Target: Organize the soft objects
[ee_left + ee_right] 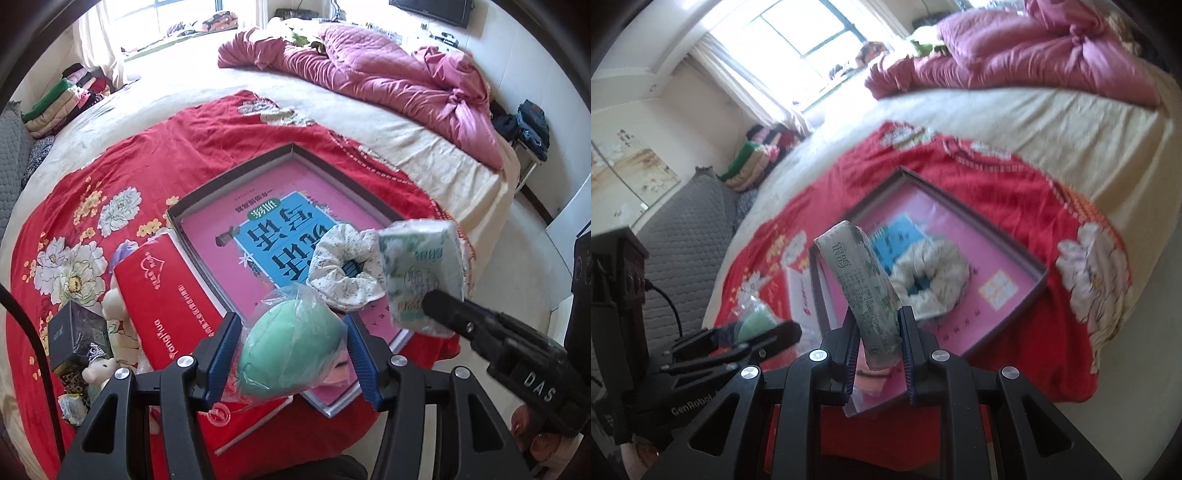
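Note:
My left gripper is shut on a green sponge in a clear plastic bag, held above the near corner of a shallow box with a pink and blue printed bottom. My right gripper is shut on a green-and-white tissue pack, which also shows in the left wrist view over the box's right side. A white floral scrunchie lies inside the box; it also shows in the right wrist view. The left gripper with the sponge shows at the left of the right wrist view.
The box sits on a red floral cloth on a bed. A red flat pack lies left of the box. A small dark box and small plush toys lie at the near left. A pink quilt is bunched at the back.

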{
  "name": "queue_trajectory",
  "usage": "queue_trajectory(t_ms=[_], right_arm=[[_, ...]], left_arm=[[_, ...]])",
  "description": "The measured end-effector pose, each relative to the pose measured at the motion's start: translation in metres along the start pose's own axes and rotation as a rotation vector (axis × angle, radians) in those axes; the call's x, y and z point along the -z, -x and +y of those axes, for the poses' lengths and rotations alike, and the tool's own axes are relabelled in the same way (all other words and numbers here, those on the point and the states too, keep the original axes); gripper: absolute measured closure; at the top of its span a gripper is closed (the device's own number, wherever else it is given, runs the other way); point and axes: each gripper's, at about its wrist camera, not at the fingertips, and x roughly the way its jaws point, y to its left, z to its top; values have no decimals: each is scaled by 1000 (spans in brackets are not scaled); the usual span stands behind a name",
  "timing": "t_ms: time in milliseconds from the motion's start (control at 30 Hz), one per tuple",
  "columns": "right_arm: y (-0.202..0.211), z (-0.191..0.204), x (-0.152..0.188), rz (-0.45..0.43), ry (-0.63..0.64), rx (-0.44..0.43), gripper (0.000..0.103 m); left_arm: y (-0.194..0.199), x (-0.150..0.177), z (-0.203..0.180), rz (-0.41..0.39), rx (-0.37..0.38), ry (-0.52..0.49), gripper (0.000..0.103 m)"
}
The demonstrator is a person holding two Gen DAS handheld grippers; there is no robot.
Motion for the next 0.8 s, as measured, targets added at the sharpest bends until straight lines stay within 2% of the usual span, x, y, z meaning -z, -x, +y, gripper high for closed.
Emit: queue_trajectory(t_ms=[333,500,567,800], right_arm=[[-38,-8,9,115,-2,34,81],[-48,-12,10,122,14,98,81],[-50,-11,8,116,53,156,80],[-53,-14,1,69,98,253,80]], left_arm=[[-24,-7,-1,32,-7,-7,46],[-32,-7,-1,45,1,-6,46],[-36,-7,-1,49,3,-4,46],[-47,-8,-2,72,10,-7,46]])
